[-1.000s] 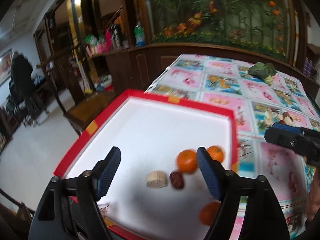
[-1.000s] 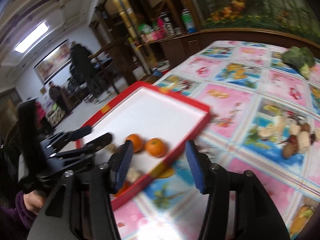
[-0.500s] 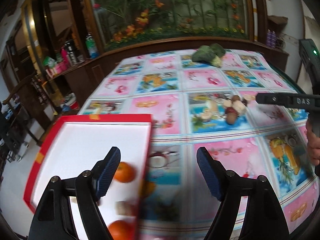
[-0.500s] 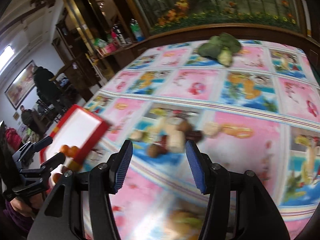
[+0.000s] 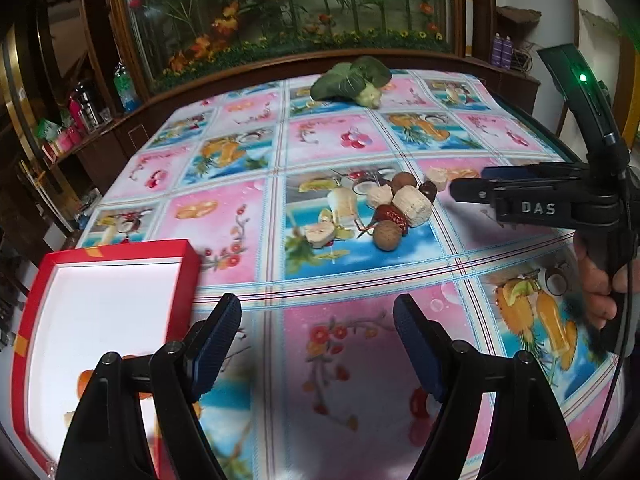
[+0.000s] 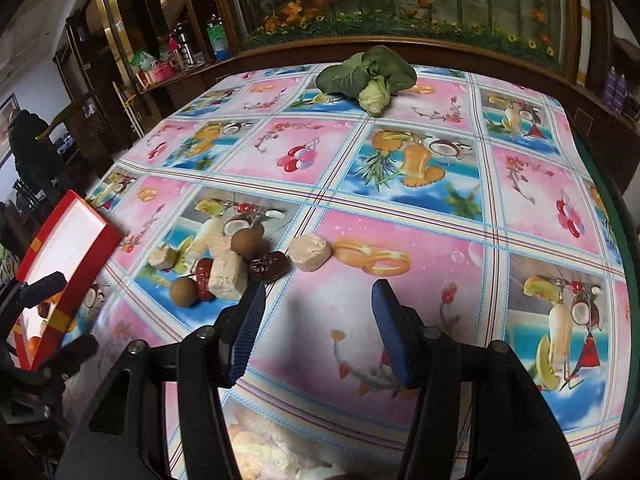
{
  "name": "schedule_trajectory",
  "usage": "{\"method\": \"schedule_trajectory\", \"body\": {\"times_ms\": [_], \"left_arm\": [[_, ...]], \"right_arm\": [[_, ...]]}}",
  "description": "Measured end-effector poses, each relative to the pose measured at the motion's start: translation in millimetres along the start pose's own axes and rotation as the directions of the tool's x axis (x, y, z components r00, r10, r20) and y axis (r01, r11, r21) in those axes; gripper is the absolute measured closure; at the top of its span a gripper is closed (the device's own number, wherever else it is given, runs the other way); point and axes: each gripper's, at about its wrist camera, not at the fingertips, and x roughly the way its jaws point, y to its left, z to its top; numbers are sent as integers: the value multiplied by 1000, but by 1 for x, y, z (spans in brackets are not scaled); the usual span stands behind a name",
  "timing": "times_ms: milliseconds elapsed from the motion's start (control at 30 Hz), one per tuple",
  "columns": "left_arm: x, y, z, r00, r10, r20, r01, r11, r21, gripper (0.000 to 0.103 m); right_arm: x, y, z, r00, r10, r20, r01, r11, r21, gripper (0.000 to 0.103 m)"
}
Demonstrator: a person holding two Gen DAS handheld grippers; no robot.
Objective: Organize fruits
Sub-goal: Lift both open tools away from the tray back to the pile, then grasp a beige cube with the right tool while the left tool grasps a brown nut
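A red-rimmed white tray (image 5: 188,264) lies at the table's left edge, with an orange (image 5: 86,378) in it partly behind my left fingers. It also shows in the right wrist view (image 6: 100,252). A pile of small fruits sits mid-table: brown round ones (image 5: 387,235), red dates (image 6: 270,266), pale cut chunks (image 6: 224,276), and one chunk apart (image 6: 310,253). My left gripper (image 5: 318,344) is open and empty over the cloth, right of the tray. My right gripper (image 6: 316,332) is open and empty just in front of the pile.
A green leafy vegetable (image 5: 352,80) lies at the far end of the table (image 6: 400,216), which has a fruit-print cloth. A wooden cabinet with bottles (image 6: 218,38) stands behind. A person (image 6: 28,148) is far left. The table edge drops off at right.
Both grippers have swung right, away from the tray and toward the fruit pile. The tray has slid to the left of both views. Both stay open.
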Motion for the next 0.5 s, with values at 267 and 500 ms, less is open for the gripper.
{"method": "schedule_trajectory", "body": {"times_ms": [267,500], "left_arm": [[12,-4,0,997,-50,-50,50,999,-9,25],[29,-10,14,992,-86,-96,87,996,4,25]], "right_arm": [[26,14,3,998,-66,-16,65,997,-29,51],[38,25,13,992,-124,-13,123,990,-62,59]]}}
